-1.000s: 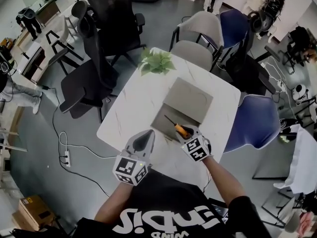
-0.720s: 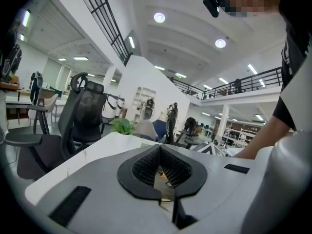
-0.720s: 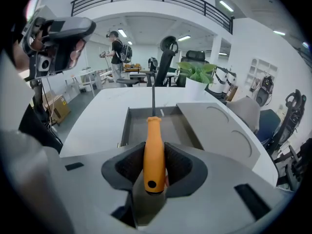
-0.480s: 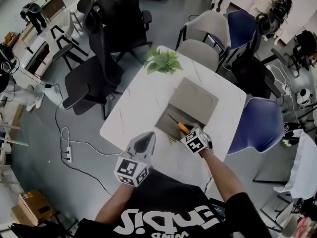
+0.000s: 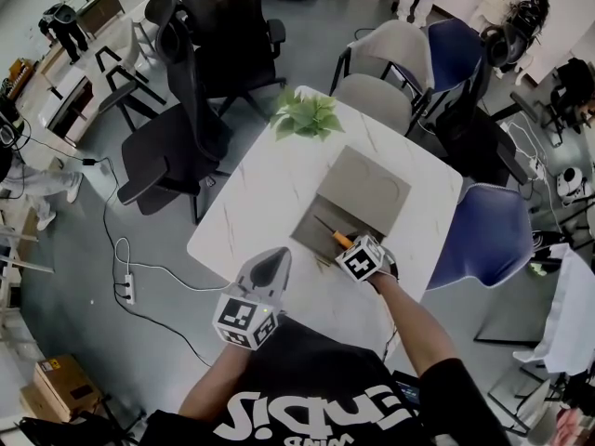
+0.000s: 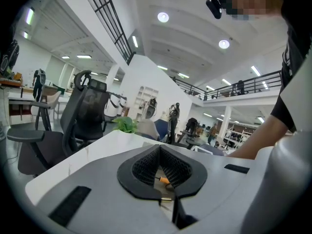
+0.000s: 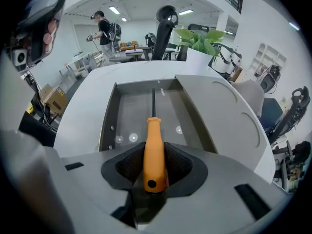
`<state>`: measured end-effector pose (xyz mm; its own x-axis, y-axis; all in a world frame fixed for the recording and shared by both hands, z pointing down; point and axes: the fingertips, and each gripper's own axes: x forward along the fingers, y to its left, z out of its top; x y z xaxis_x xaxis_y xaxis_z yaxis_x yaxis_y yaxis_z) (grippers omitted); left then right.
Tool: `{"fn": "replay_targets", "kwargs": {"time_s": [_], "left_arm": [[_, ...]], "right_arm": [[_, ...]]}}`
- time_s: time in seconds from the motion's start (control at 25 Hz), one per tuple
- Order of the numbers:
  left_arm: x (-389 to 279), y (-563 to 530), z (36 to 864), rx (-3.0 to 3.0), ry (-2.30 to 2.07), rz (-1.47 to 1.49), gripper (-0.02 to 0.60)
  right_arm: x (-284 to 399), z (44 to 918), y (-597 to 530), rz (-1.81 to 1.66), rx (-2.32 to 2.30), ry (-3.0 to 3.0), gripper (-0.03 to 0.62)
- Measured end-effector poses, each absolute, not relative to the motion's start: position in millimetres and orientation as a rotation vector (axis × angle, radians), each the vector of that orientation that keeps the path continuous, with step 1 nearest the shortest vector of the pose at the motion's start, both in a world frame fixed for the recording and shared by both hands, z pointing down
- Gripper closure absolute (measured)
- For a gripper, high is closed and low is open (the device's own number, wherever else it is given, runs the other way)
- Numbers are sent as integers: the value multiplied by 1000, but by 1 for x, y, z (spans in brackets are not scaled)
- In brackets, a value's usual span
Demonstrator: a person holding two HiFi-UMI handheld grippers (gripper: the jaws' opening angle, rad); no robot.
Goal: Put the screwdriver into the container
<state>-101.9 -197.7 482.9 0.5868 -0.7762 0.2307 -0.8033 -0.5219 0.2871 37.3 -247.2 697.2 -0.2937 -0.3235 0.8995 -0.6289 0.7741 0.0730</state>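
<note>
Okay, the right gripper [image 7: 155, 168] has the screwdriver [image 7: 154, 143] by its orange handle. The jaws stand fairly wide with the pads pressing on both sides of the handle. The dark shaft points away from us and down into the open container [image 7: 108, 116].

In the head view the right gripper [image 5: 346, 244] sits at the near right edge of the container [image 5: 307, 233], with the screwdriver [image 5: 340, 239] slanting over the tray. We cannot tell whether the tip touches the floor of the tray. The container lid [image 5: 367, 189] lies open on the far side.

The left gripper [image 6: 159, 148] has its jaw tips together and holds nothing. It hangs near the left of the container over the table [image 5: 246, 203], not touching it.

We judge the placing step almost done, with only the release left.

Risks as we see them:
- The handle end looks to be over the near rim, so a release here could leave it propped on the rim or tip it onto the table.
- The handle is round, so it could pivot in the pads if the tip jams against the floor.
- Nothing braces the container, so a push from the shaft could slide it.
</note>
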Motion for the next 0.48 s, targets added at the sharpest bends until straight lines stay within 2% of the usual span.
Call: {"fn": "replay_targets", "kwargs": {"time_s": [0.48], "left_arm": [[-101,-195,483,2457,-1279,100,569]], "right_arm": [[44,717,-234,540,695,-1834,480]]}}
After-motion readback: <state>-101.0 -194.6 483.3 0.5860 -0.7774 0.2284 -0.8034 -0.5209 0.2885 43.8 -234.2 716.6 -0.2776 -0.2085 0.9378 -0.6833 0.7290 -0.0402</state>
